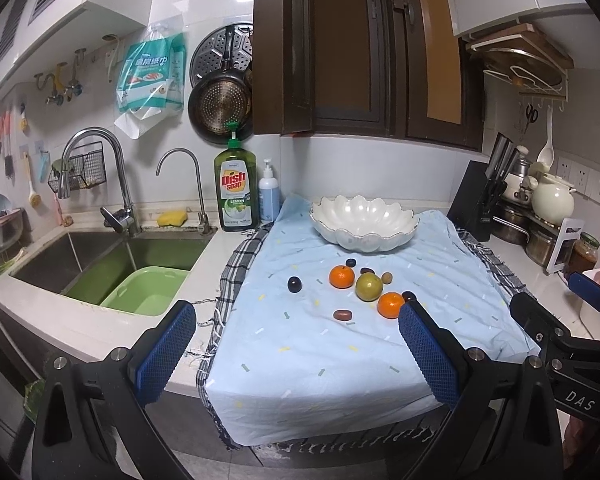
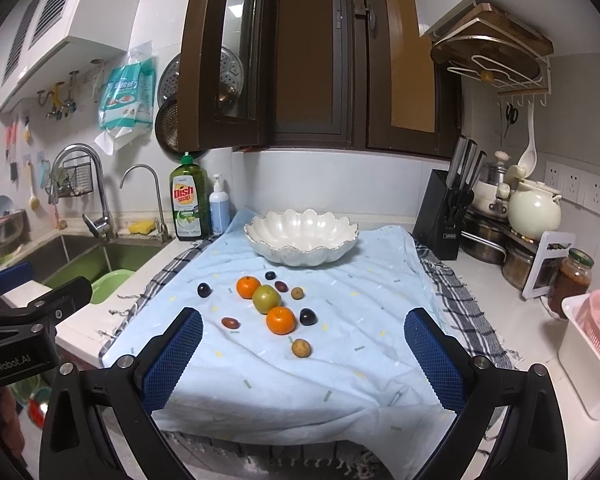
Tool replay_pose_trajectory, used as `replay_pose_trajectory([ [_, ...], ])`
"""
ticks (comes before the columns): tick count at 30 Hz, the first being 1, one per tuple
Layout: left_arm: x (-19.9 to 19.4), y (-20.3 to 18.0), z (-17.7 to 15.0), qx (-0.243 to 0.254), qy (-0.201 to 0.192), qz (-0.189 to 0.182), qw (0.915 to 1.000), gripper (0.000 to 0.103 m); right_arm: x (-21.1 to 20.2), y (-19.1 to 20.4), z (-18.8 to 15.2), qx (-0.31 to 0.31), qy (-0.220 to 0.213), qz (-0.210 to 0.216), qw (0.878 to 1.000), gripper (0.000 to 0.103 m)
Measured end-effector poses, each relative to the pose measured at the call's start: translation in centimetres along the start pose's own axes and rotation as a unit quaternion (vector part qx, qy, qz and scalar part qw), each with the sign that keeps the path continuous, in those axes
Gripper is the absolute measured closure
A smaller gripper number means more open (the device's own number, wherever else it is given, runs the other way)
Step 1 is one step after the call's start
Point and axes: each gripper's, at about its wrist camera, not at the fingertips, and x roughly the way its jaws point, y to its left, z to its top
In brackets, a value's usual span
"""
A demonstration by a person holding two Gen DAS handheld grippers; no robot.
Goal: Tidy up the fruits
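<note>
Right wrist view: both grippers, left (image 1: 296, 354) and right (image 2: 302, 354), released and empty above cloth (image 2: 340, 380) with fruit (image 2: 281, 320) before white bowl (image 2: 302, 236).

Two oranges (image 2: 280, 320), a green apple (image 2: 267, 298), perhaps plums, before an empty white bowl (image 2: 301, 236).

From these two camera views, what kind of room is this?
Most likely a home kitchen: a steel sink with faucets, a Dish Soap bottle beside it, and a knife block next to stacked pots on the counter.
</note>
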Motion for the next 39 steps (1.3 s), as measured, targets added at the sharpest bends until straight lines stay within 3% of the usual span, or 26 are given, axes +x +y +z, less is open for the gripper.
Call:
replay_pose_trajectory([
  [39,0.29,-0.18,0.91,0.008,-0.002,-0.002,1.0000,0.000,0.31,0.21,0.70,-0.003,-0.005,0.003,1.000,0.000],
])
